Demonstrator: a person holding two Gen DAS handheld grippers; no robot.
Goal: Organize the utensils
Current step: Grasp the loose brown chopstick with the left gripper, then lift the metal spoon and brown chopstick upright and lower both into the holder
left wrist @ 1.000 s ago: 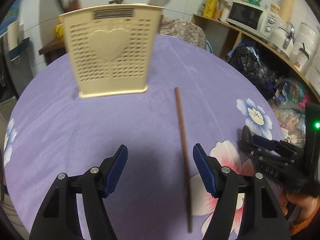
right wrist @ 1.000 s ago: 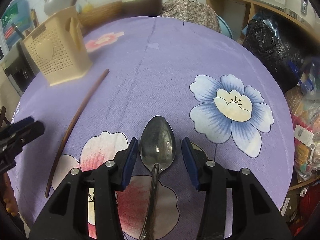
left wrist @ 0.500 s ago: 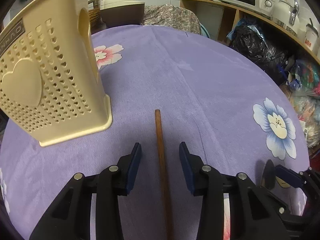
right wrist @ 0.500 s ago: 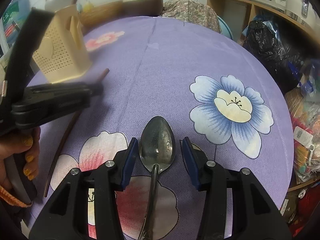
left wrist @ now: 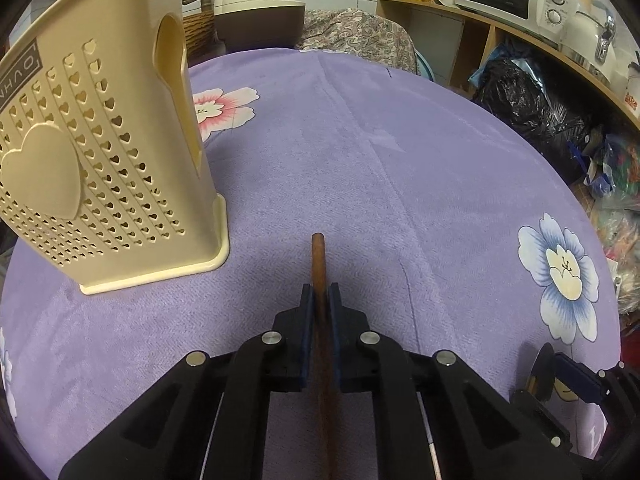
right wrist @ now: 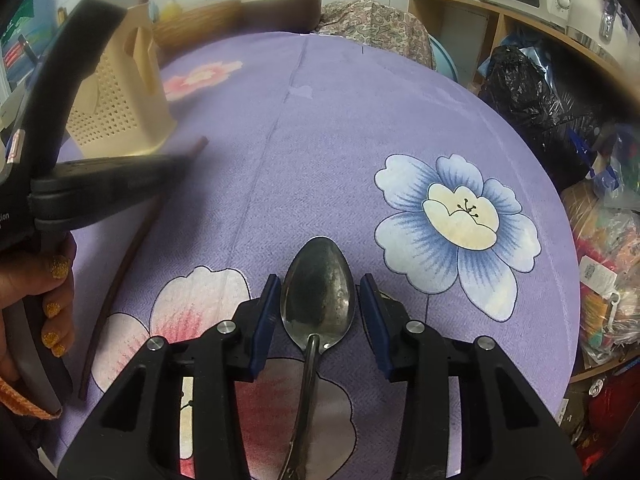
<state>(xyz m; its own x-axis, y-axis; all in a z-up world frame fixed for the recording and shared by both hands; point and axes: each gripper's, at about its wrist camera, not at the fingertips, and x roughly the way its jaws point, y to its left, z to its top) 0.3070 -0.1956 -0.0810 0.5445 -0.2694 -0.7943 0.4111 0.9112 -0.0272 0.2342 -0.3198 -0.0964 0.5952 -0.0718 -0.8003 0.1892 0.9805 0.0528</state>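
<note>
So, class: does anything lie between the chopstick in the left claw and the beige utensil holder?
Nothing visible does. The left claw grips the chopstick; only bare purple tablecloth separates it from the holder.

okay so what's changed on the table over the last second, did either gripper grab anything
The left gripper moved in toward the utensil holder and closed on the wooden chopstick, which lay untouched before. The right gripper stayed open around the spoon, which has not moved. The holder kept its place.
</note>
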